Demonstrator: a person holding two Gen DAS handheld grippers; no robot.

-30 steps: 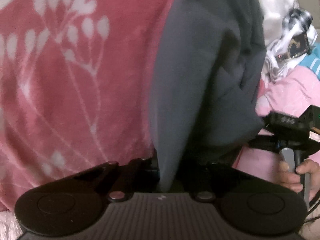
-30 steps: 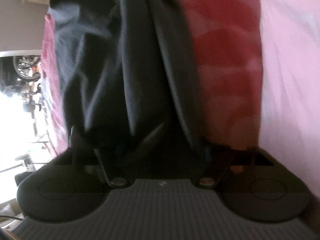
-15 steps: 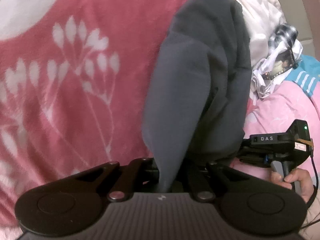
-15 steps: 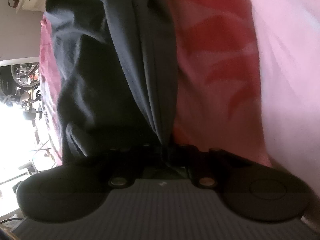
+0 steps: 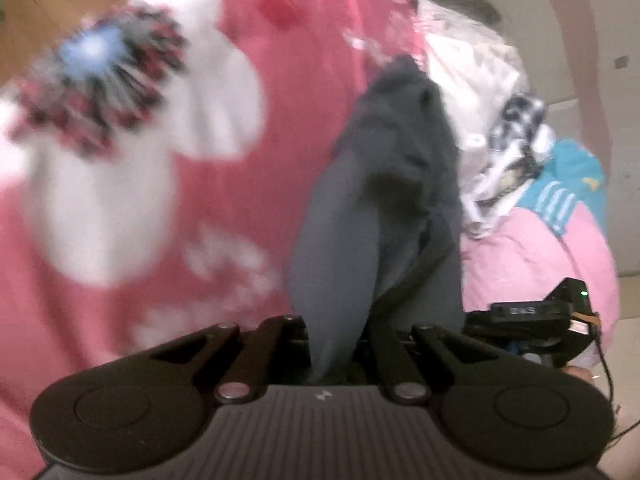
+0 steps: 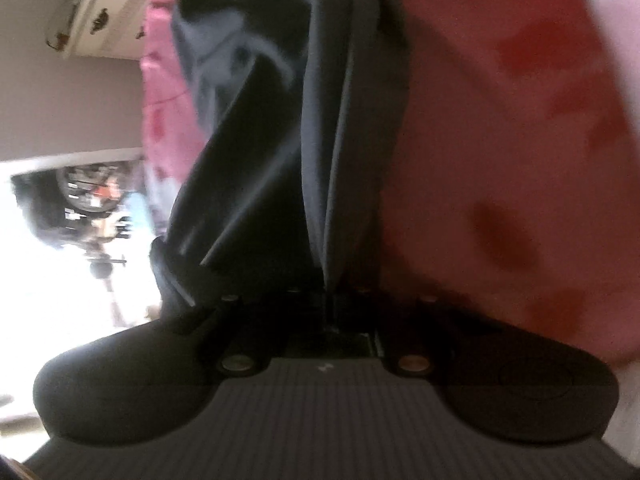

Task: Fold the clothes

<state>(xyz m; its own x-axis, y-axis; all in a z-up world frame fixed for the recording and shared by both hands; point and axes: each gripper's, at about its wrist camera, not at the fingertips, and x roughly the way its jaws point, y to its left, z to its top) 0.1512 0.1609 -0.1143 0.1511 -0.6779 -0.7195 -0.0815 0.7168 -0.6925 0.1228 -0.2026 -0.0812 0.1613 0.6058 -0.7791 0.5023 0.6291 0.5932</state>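
A dark grey garment (image 5: 380, 200) hangs in folds over a pink blanket (image 5: 260, 160). My left gripper (image 5: 340, 348) is shut on a bunched edge of the garment, and the cloth hides its fingertips. In the right wrist view the same garment (image 6: 280, 120) runs up from my right gripper (image 6: 328, 300), which is shut on a thin fold of it. The right tool's black housing (image 5: 532, 316) shows at the lower right of the left wrist view, close beside the hanging cloth, with a hand under it.
A pile of white and patterned clothes (image 5: 500, 120) lies beyond the garment, with a pale pink cloth (image 5: 540, 260) and a teal striped piece (image 5: 572, 184) beside it. Wooden floor (image 5: 48, 12) shows at the upper left. A bright window (image 6: 60, 272) and a white cabinet (image 6: 100, 4) lie left of the blanket.
The right gripper's jaws closed onto a fold of the garment. Both grippers rose with the cloth. The left view swung across the blanket, bringing its big flower and the floor into sight.
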